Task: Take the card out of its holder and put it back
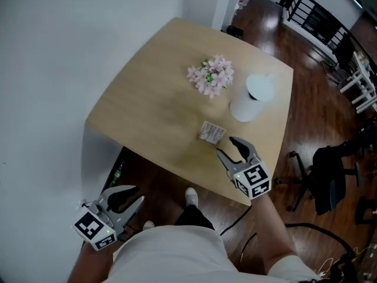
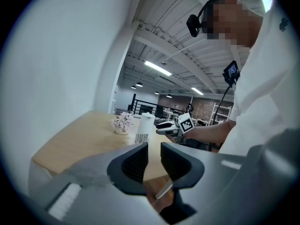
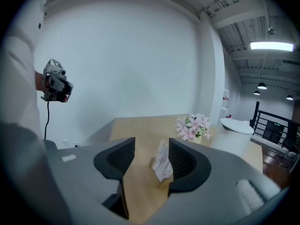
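Note:
A small printed card (image 1: 211, 132) stands upright in its low holder on the wooden table (image 1: 153, 122), near the front edge. My right gripper (image 1: 225, 145) hovers just short of it, open. In the right gripper view the card (image 3: 161, 164) shows close to the right-hand pad, apart from both pads of the gripper (image 3: 151, 146). My left gripper (image 1: 136, 194) hangs below and to the left of the table, over the floor. Its jaws (image 2: 154, 151) stand a narrow gap apart with nothing between them. From there the card (image 2: 141, 138) looks small and far off.
A bunch of pink flowers (image 1: 211, 75) and a white lidded cylinder (image 1: 253, 96) stand behind the card. A white wall runs along the table's left side. A black office chair (image 1: 330, 175) stands on the wooden floor at the right.

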